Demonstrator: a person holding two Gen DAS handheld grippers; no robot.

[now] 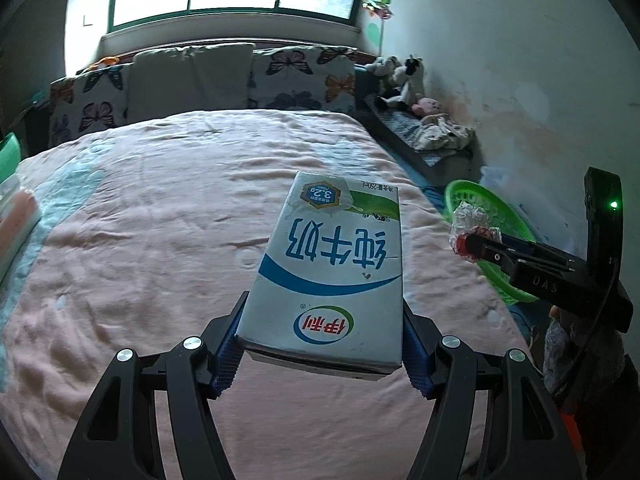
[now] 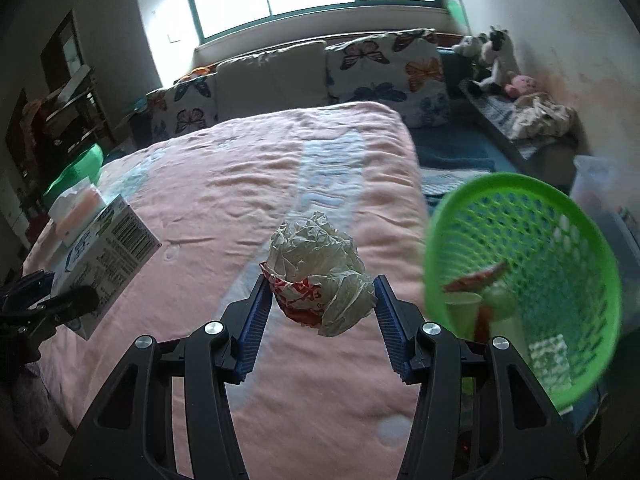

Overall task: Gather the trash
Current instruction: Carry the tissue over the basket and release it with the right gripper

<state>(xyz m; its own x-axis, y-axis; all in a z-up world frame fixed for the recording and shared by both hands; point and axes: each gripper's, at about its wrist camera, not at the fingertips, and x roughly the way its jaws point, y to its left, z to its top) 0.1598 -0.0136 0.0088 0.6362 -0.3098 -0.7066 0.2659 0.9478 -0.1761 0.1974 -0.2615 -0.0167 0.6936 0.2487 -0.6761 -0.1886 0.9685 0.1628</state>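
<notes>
My left gripper (image 1: 320, 344) is shut on a white and blue milk carton (image 1: 332, 268) and holds it above the pink bed (image 1: 140, 240). My right gripper (image 2: 320, 320) is shut on a crumpled white and red wrapper (image 2: 320, 276), also above the bed. The right gripper (image 1: 476, 248) with the wrapper (image 1: 468, 220) shows at the right of the left wrist view. The carton (image 2: 104, 256) and left gripper (image 2: 60, 304) show at the left of the right wrist view. A green mesh basket (image 2: 520, 280) stands off the bed's right edge, holding a paper cup (image 2: 462, 312) and other trash.
Butterfly cushions (image 1: 300, 76) line the bed's far end under a window. Stuffed toys (image 1: 404, 80) and crumpled cloth lie on a bench by the right wall. A tissue pack (image 2: 76, 208) and a green tub (image 2: 76, 168) sit at the bed's left side.
</notes>
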